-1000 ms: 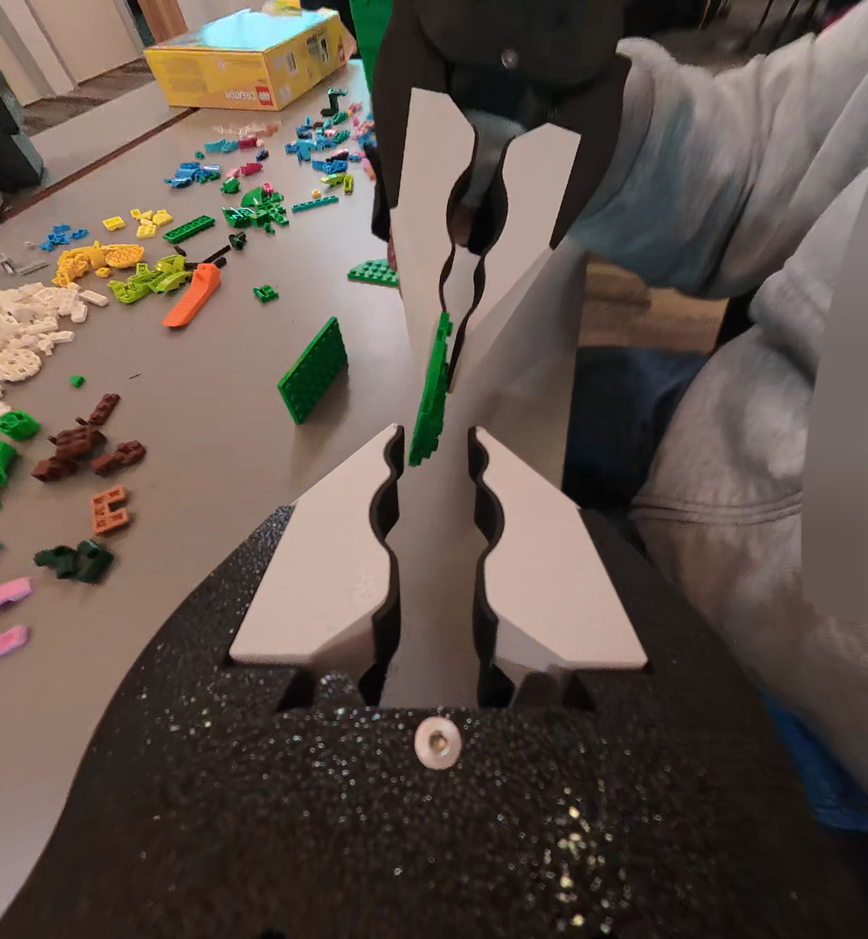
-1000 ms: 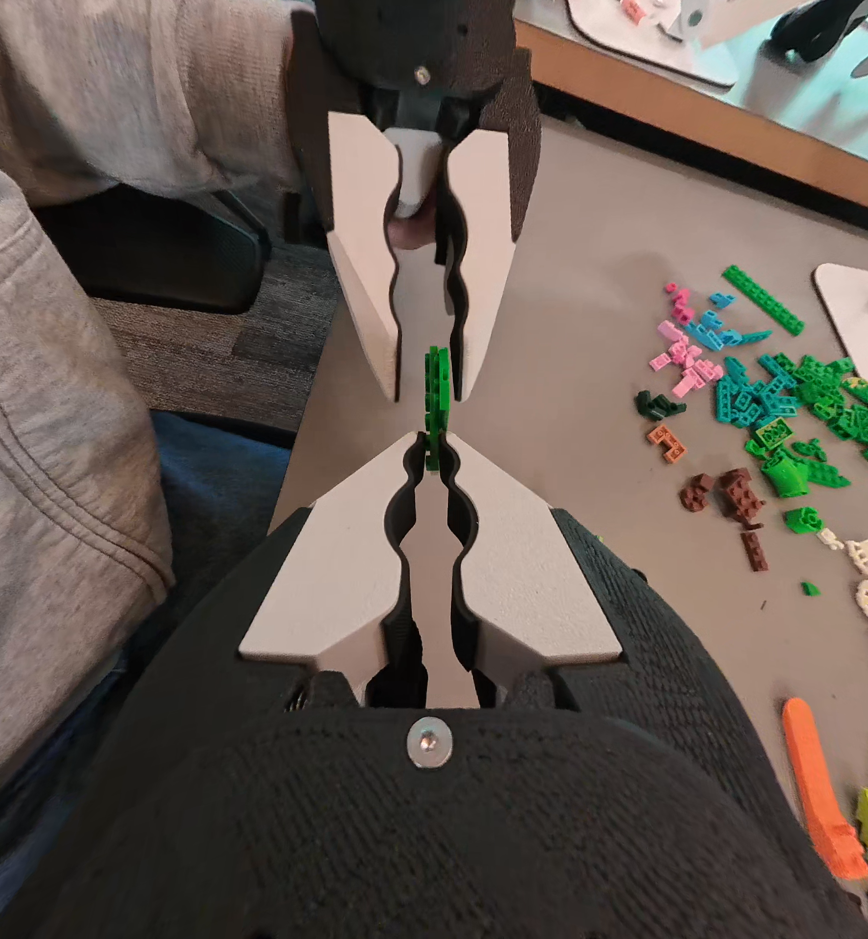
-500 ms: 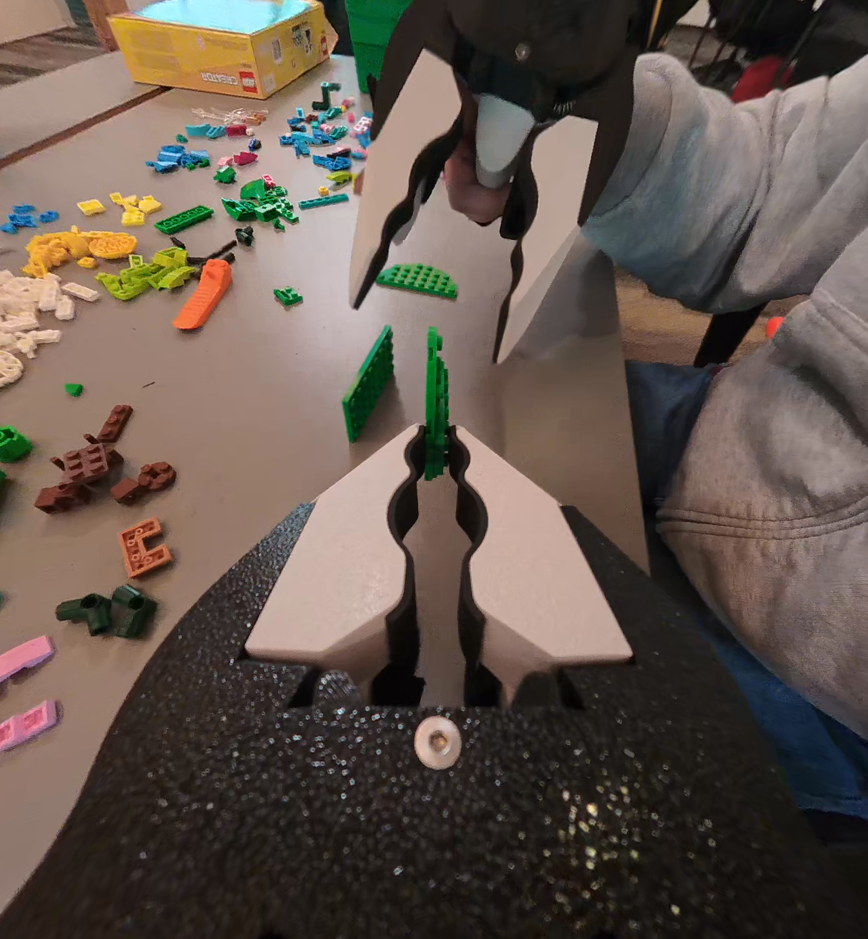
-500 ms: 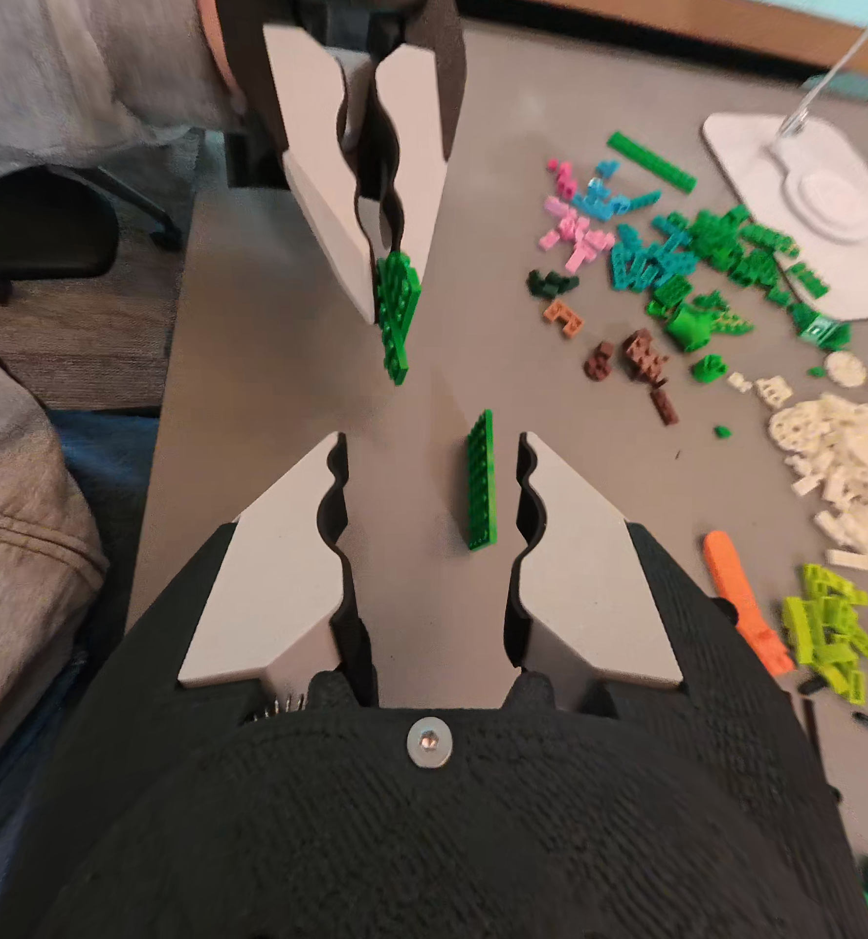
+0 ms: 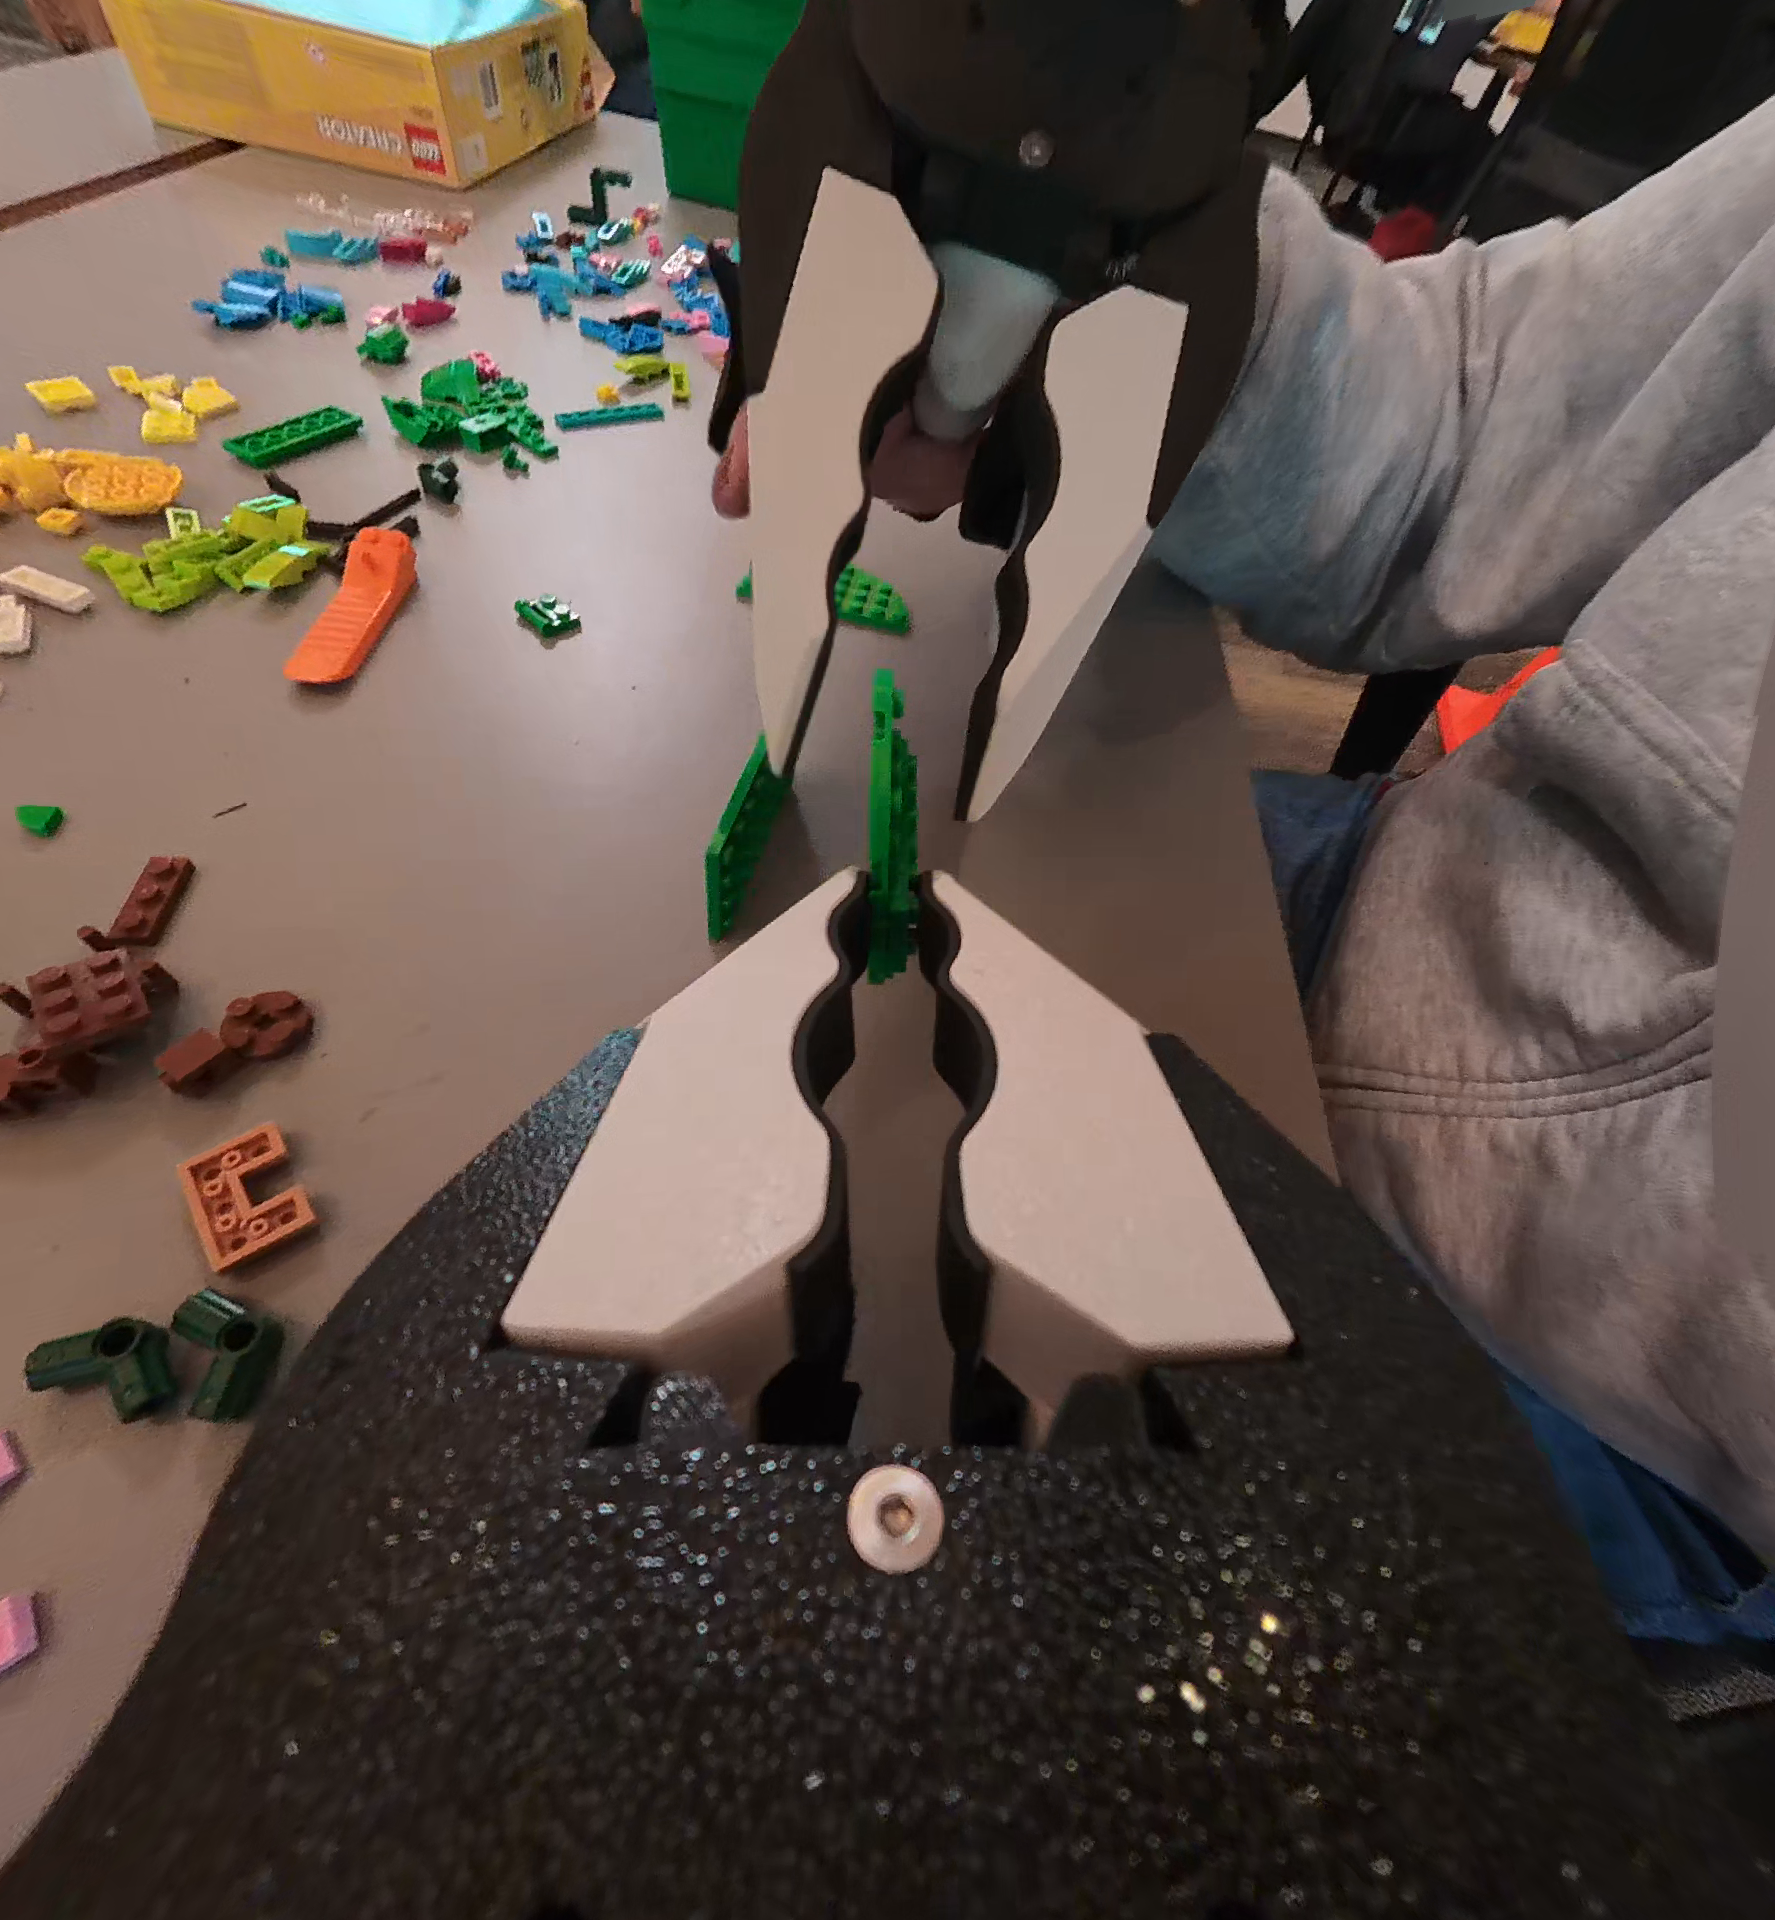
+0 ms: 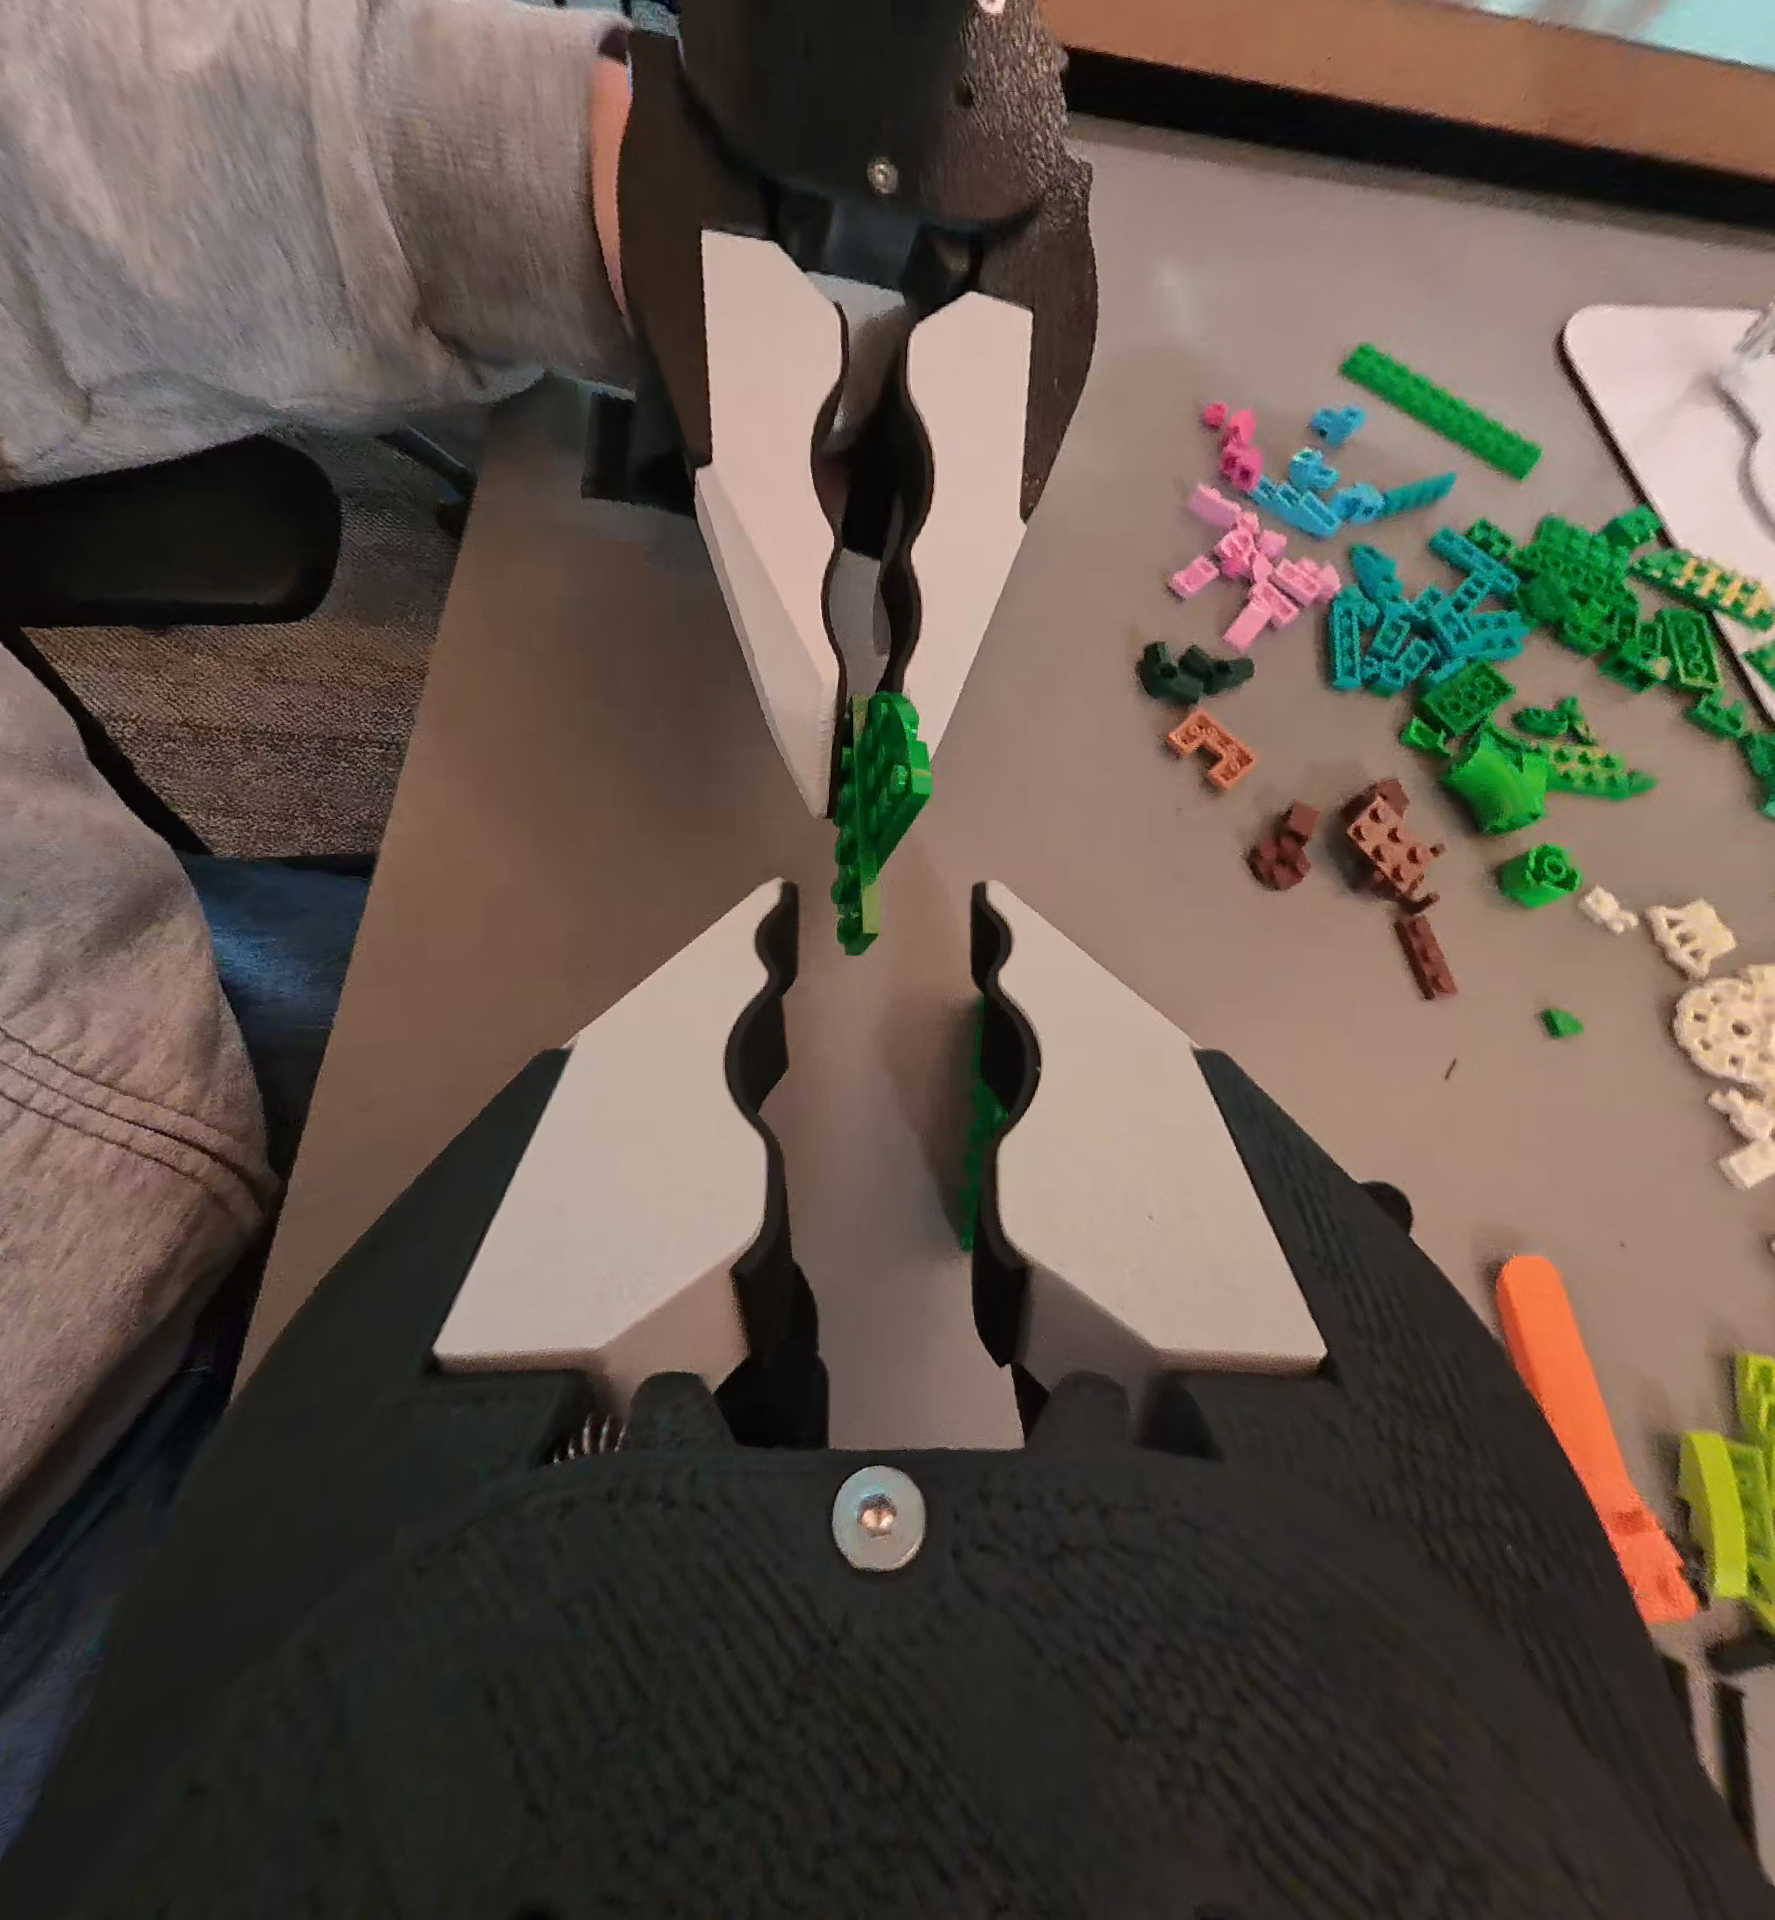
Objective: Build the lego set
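Between my left claw's [image 5: 888,899] pads sits a clamped green rounded plate [image 5: 891,821] — right claw [image 6: 878,914] apart — so I'd keep squeezing firmly, edge upright.

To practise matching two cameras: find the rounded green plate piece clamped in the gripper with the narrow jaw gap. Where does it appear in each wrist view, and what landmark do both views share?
Left wrist view: green plate piece stands on edge at centre, clamped at the near left gripper fingertips.
Right wrist view: it hangs just above centre, from the far gripper's tips.
Shared landmark: orange wedge tool.
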